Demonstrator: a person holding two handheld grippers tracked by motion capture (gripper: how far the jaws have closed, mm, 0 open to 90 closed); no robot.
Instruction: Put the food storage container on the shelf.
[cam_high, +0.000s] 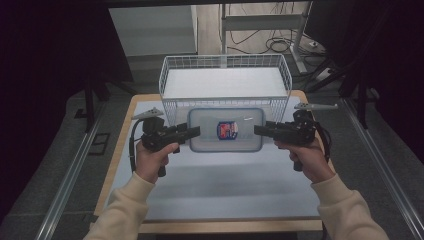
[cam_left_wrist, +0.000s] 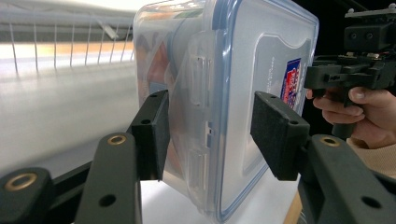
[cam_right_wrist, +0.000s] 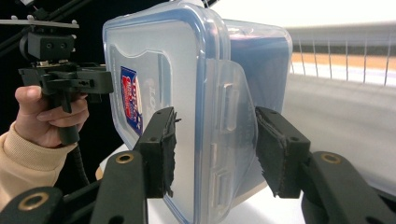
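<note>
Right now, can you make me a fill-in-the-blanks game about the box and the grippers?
1. The box has a ____ sticker on its lid.
2. Behind the box stands a white wire ____.
3. The left gripper and the right gripper are at ____ ends of the box.
4. Each gripper's jaws stand one on each side of a ____ latch at the box's end.

Missing words: red and blue; basket; opposite; clear

Setting: a lab or test workspace. Indicators: a white-topped, wood-edged counter (cam_high: 150, 210) between metal floor rails (cam_high: 67, 185); black curtains (cam_high: 45, 55) at 9 and 3 o'clock; loose black cables (cam_high: 280, 45) around a grey metal desk frame (cam_high: 300, 50) at 12 o'clock.
</note>
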